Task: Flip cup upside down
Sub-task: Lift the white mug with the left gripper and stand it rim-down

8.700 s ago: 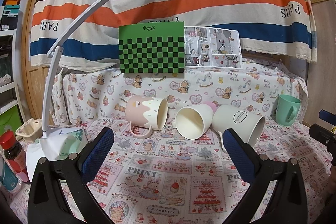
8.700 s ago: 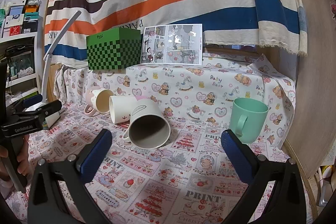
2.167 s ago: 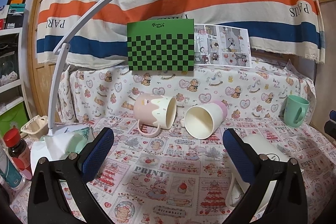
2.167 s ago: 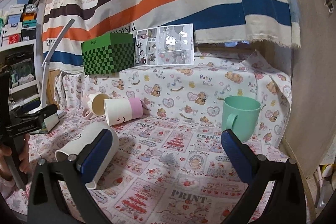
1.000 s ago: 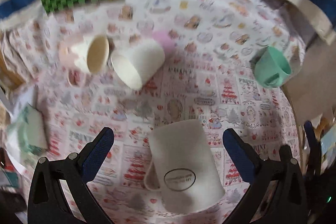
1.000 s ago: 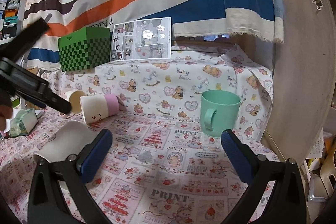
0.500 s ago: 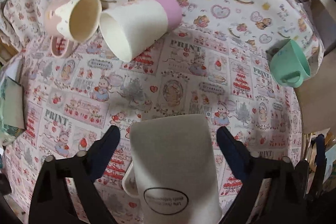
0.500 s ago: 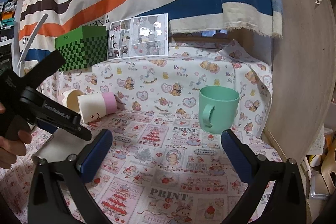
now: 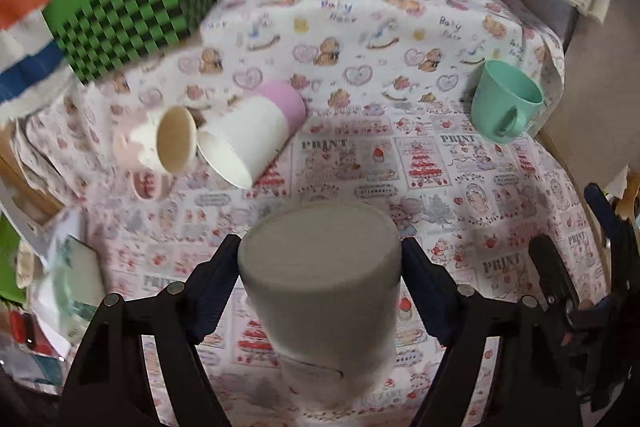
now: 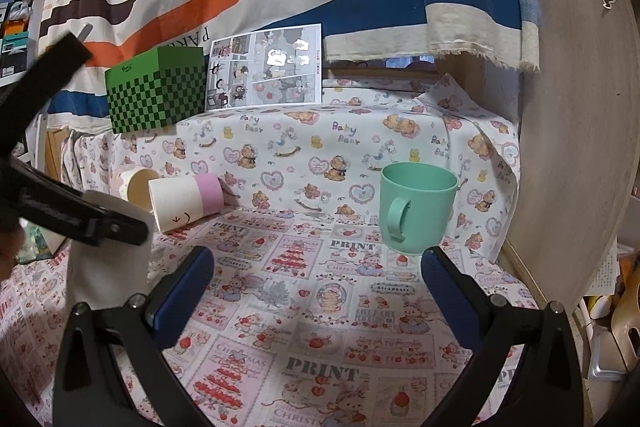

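Note:
My left gripper (image 9: 320, 267) is shut on a white cup (image 9: 320, 291), its blue pads pressed on both sides. The cup's flat base faces the camera and it looks upside down, mouth toward the cloth. In the right wrist view the same white cup (image 10: 108, 259) stands at the far left under the left gripper's black arm (image 10: 72, 215). My right gripper (image 10: 316, 275) is open and empty, low over the printed tablecloth (image 10: 320, 307).
A white-and-pink cup (image 9: 252, 139) and a pink cup (image 9: 160, 143) lie on their sides at the back left. A mint green mug (image 10: 416, 207) stands upright at the right. A green checkered box (image 10: 156, 95) and a comic print (image 10: 264, 67) sit on the raised ledge.
My left gripper has closed on the white cup and turned it from lying on its side to base-up. The right gripper has barely moved.

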